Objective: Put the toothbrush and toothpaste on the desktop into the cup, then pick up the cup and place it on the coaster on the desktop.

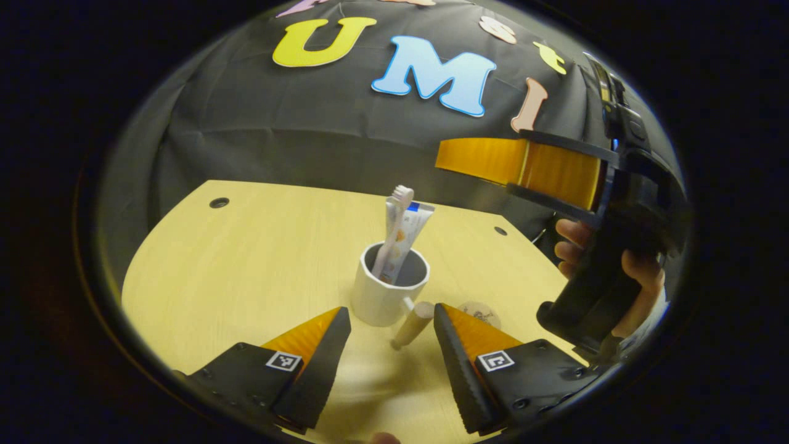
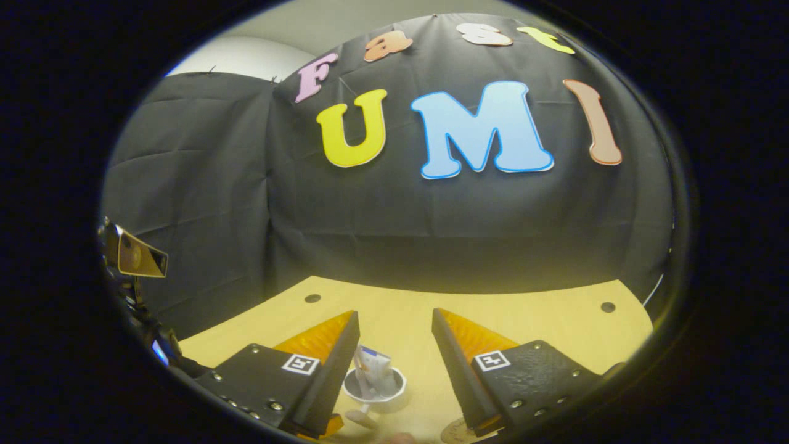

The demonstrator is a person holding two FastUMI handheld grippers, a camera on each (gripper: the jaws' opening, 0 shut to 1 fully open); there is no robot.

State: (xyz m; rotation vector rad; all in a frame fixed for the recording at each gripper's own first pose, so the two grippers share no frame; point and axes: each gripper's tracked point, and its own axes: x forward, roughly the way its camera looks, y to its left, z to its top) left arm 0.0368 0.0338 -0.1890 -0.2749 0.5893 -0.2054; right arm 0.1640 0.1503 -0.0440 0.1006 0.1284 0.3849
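Left gripper view: my left claw [image 1: 392, 324] stands wide open, nothing held. The white cup [image 1: 388, 290] sits upright on the light wood surface [image 1: 246, 259], just beyond the claw's gap, closer to the left finger. Cup handle [image 1: 412, 325] is a wooden peg, long axis running from the cup wall down toward my claw, falling between the two fingers w/o touching either.

Toothbrush [image 1: 394, 231] stands in the cup, long axis near vertical w/ slight lean, bristle head up and clear of the rim. Toothpaste [image 1: 410, 237] tube stands beside it in the same cup, long axis also steep, flat crimped end up, leaning right. The two appear to touch; cannot confirm.

Coaster [image 1: 479, 313]: round, flat on the surface just right of the cup, partly hidden behind my right-hand finger. Not under the cup.

My right claw [image 2: 394, 342] in right gripper view: also wide open, empty, held above the surface. The cup [image 2: 375, 385] shows low between its fingers, near the left one, tube top visible inside. Coaster edge [image 2: 459, 431] shows at the bottom by the right finger.

A hand [image 1: 616, 271] grips the other unit's body at right in left gripper view.
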